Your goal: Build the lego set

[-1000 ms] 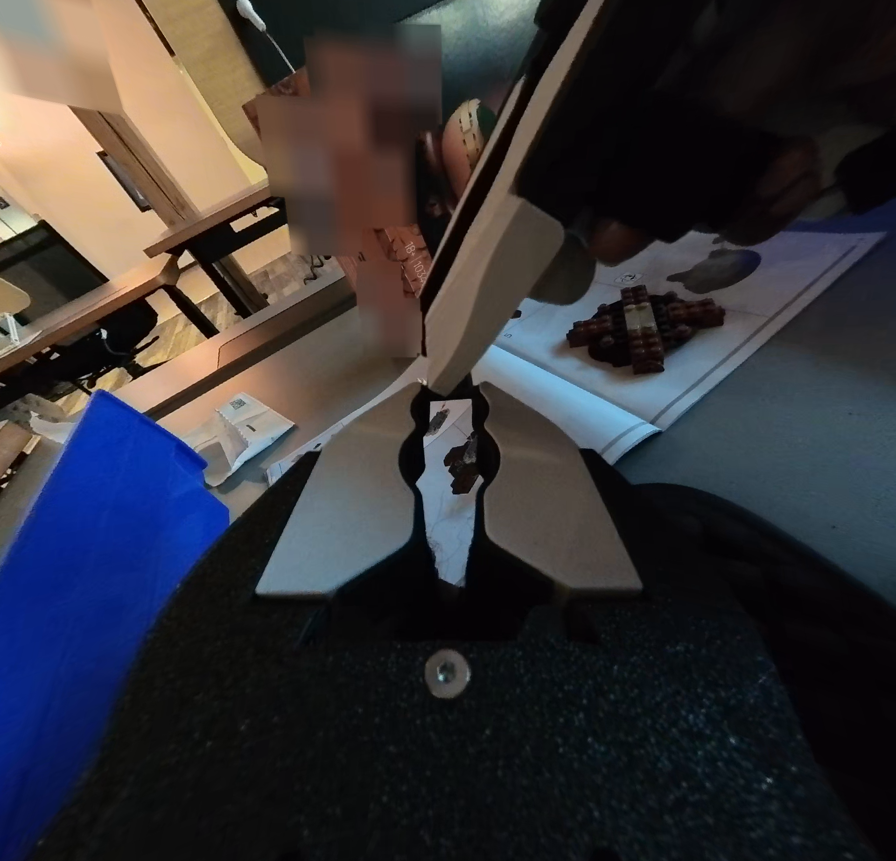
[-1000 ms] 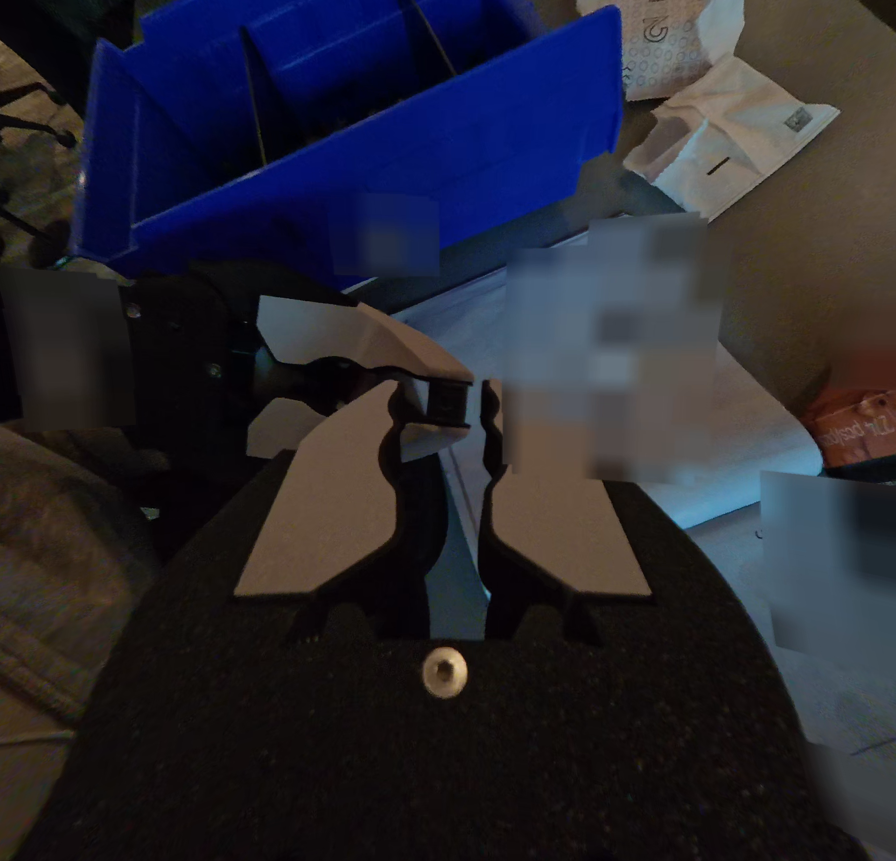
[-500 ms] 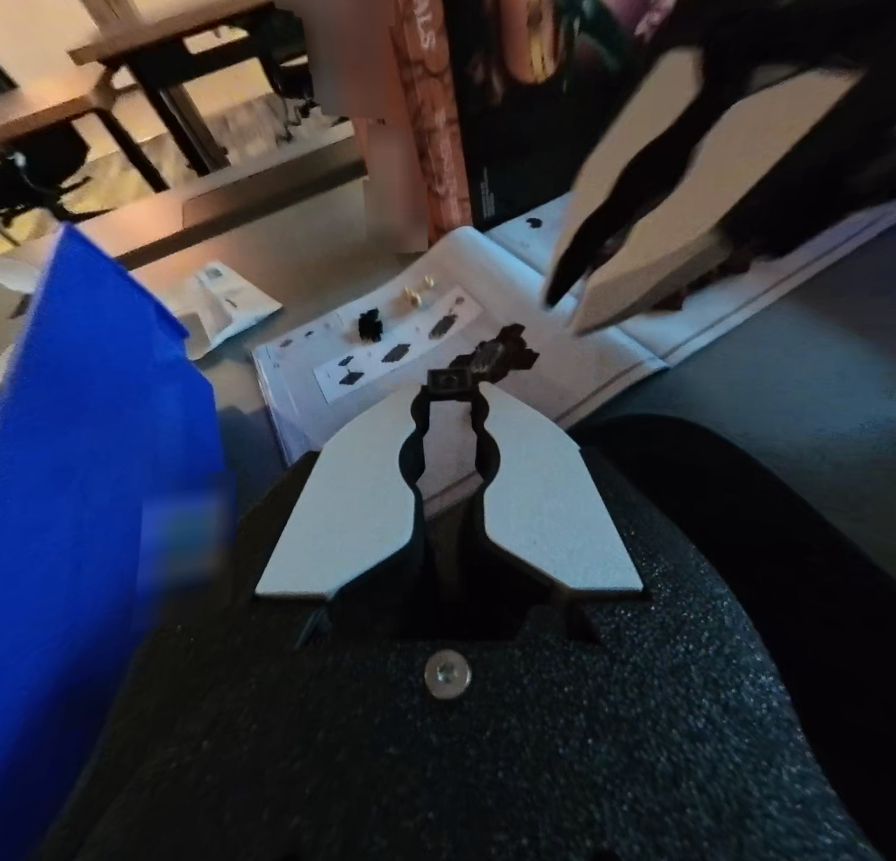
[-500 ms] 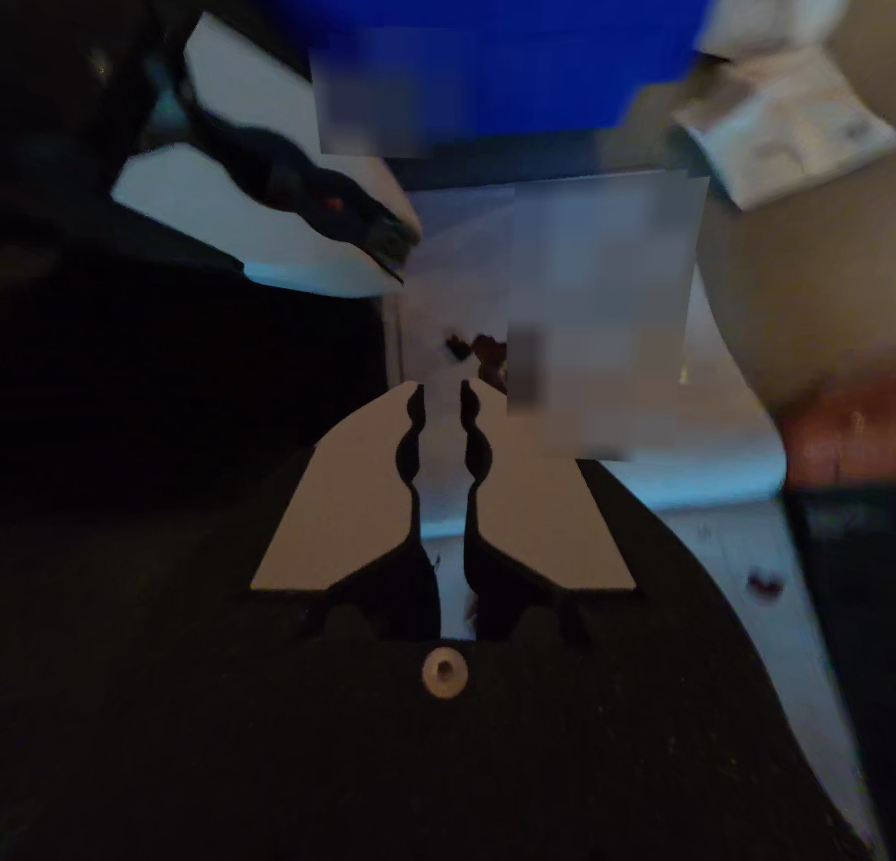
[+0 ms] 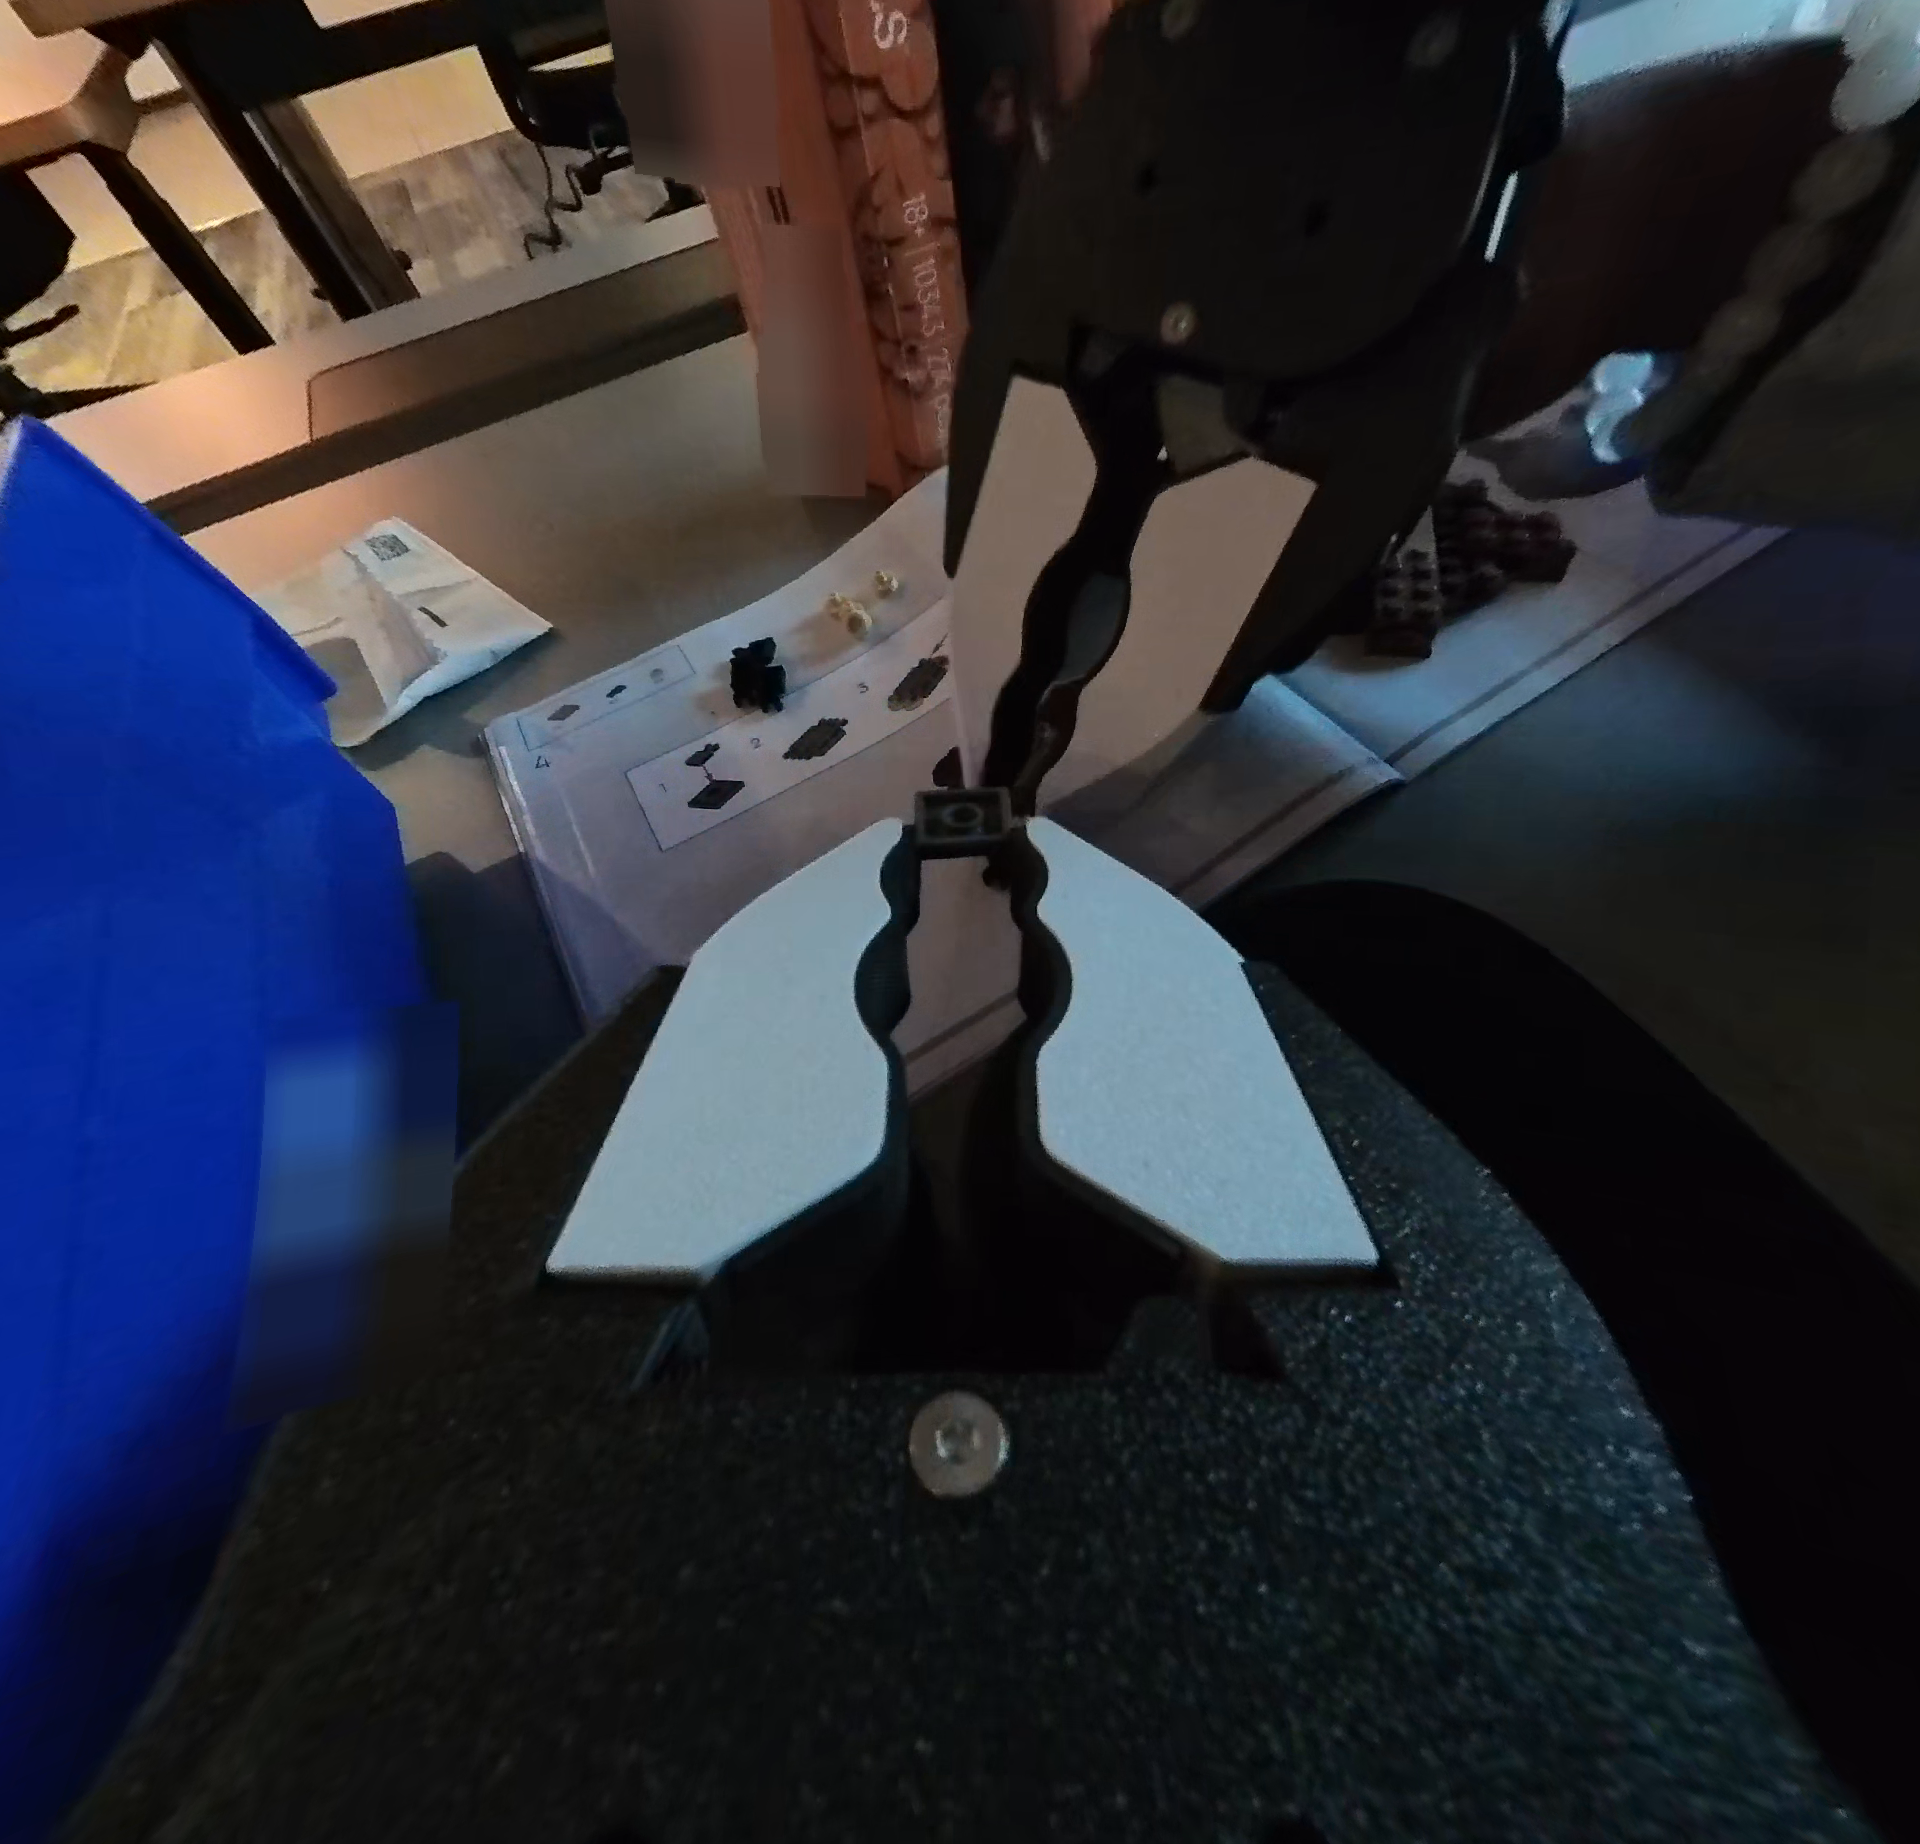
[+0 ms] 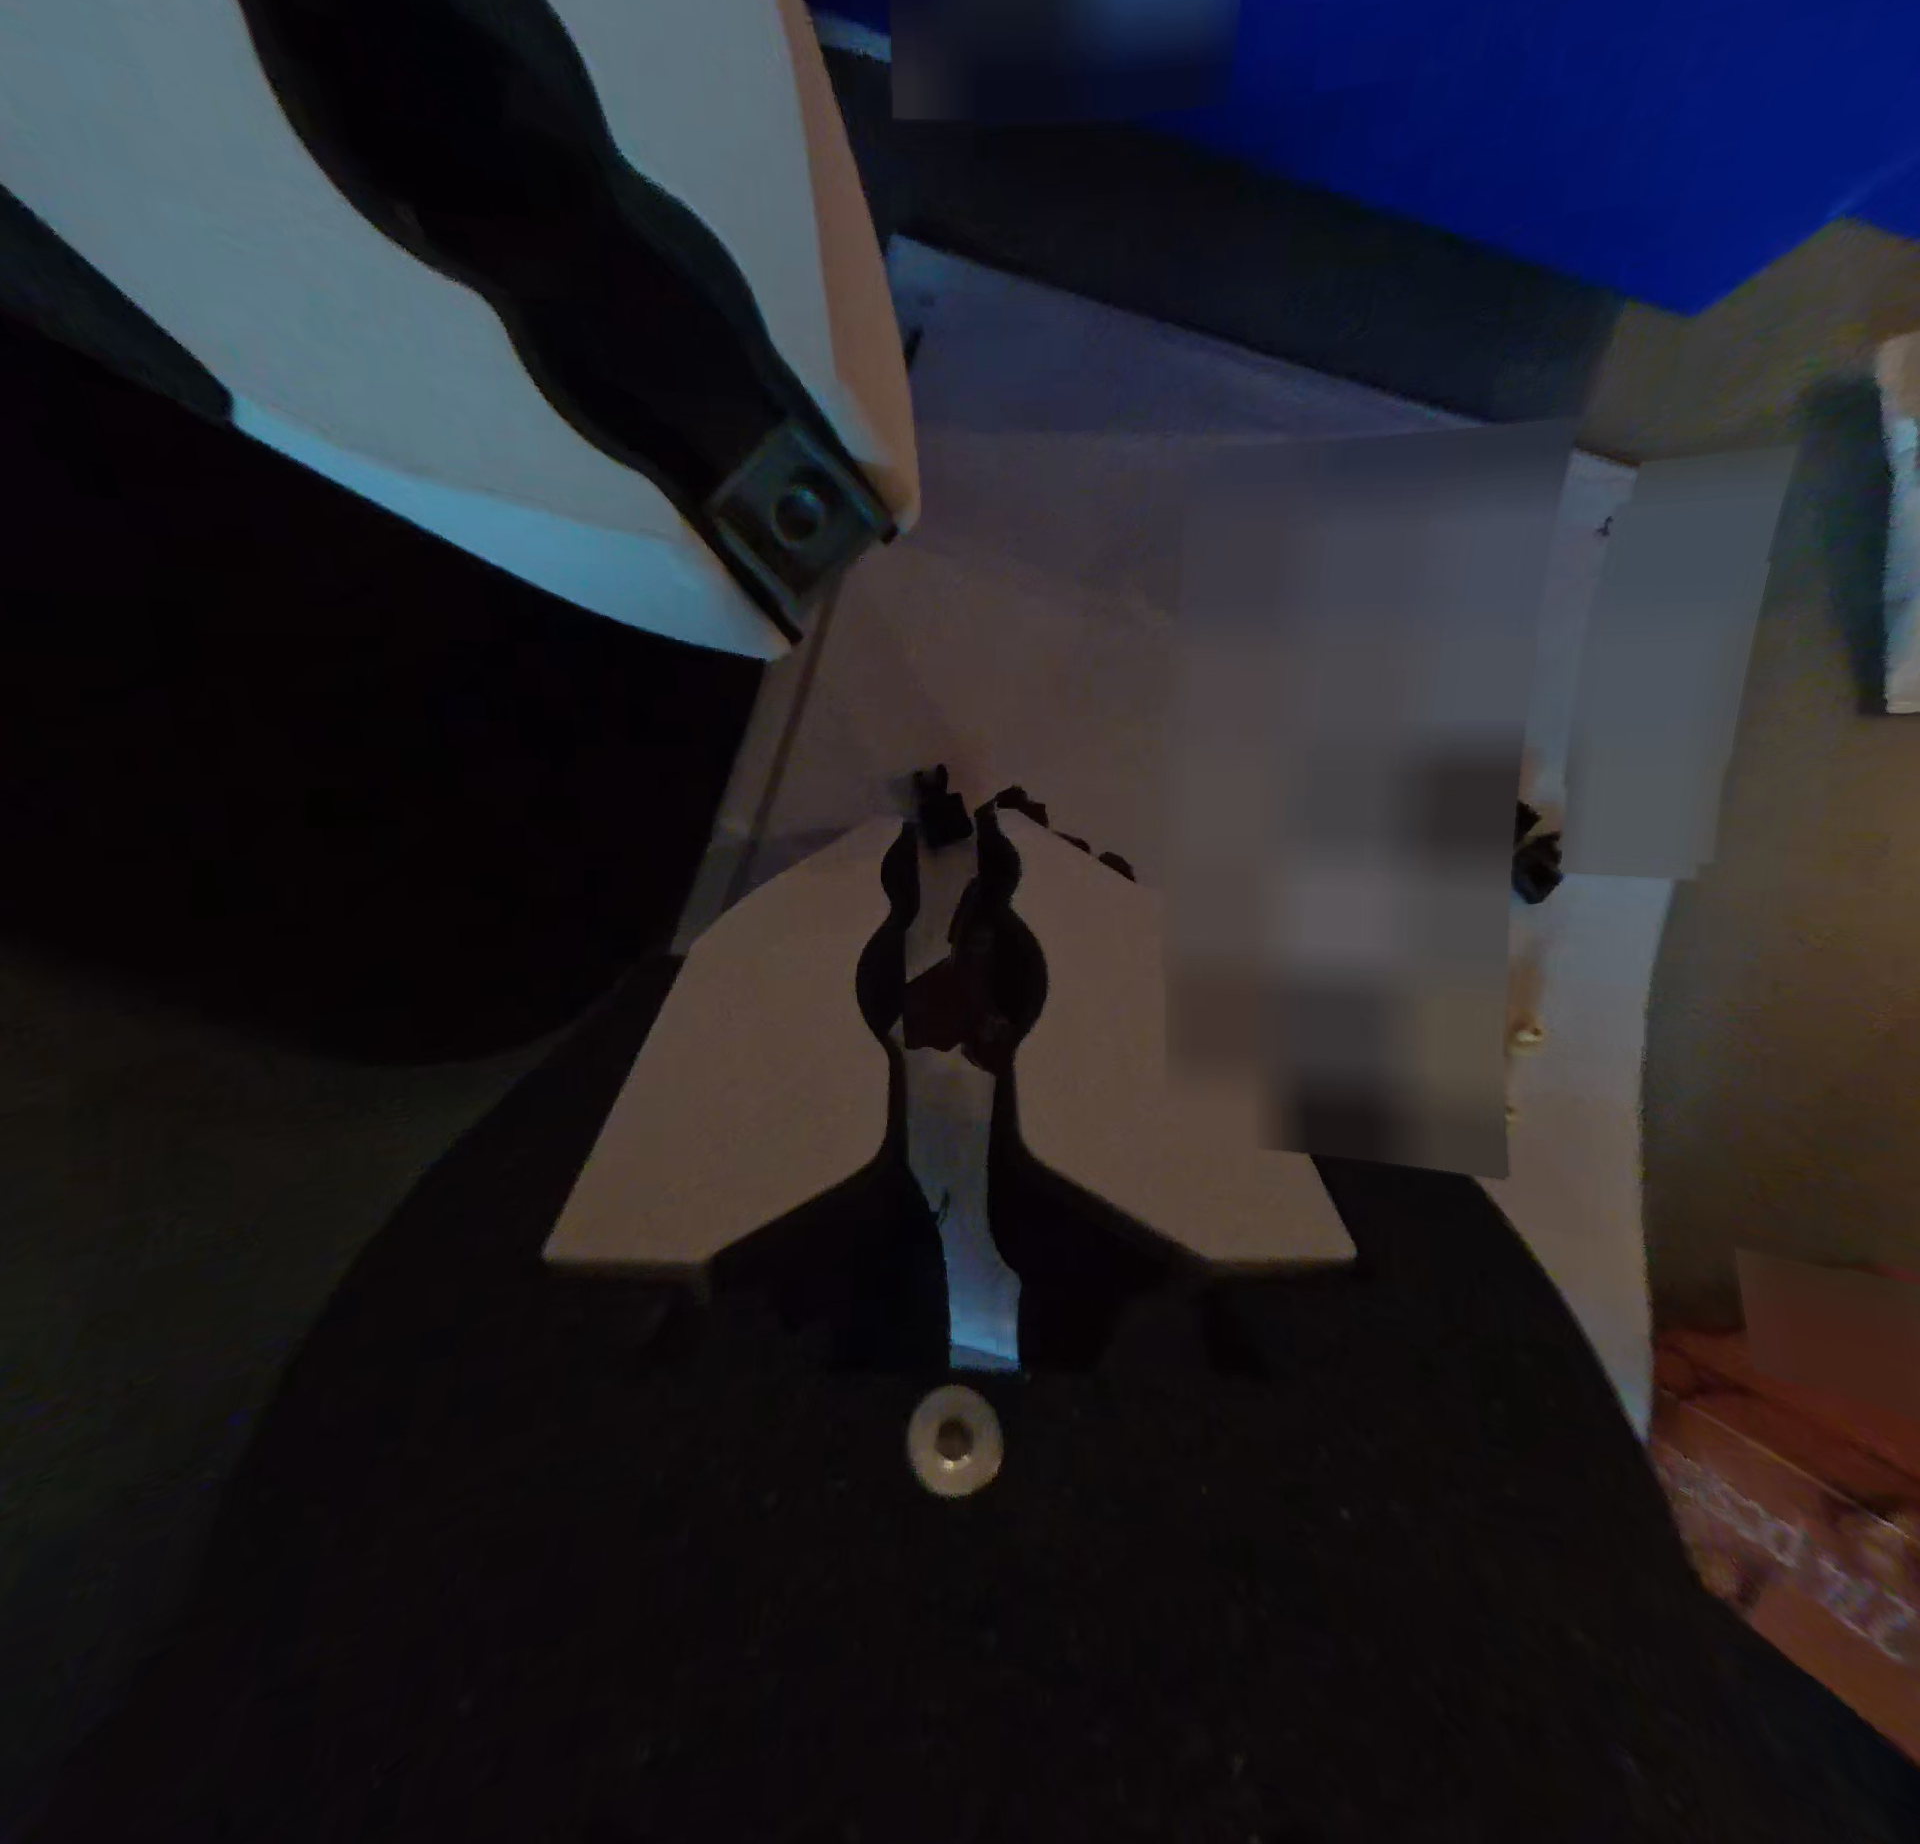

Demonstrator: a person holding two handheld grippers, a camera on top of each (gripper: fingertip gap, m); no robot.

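My left gripper [image 5: 963, 838] is shut on a small dark square plate [image 5: 963, 820] and holds it above an open instruction booklet [image 5: 623, 807]. The right wrist view shows that gripper at the upper left with the plate [image 6: 795, 521] between its tips. My right gripper [image 6: 948, 838] points down at the booklet page [image 6: 1039, 599]. Its nearly closed tips pinch a small black piece [image 6: 938, 815]. In the left wrist view the right gripper [image 5: 1023, 771] stands just behind the plate. Dark red-brown pieces [image 6: 1023, 805] lie by its tips.
A blue bin [image 5: 156, 963] stands at the left. A brown brick assembly [image 5: 1455, 568], a black piece cluster [image 5: 755, 674] and small tan pieces [image 5: 852, 615] lie on the booklet. An opened paper bag [image 5: 405, 610] and a printed box [image 5: 862, 184] are behind. Tip to tip, the grippers are about 5 cm apart.
My right gripper has left the left gripper's plate, dropped to the booklet page and narrowed its jaws around the small black piece. The left gripper has kept the plate and tilted downward.
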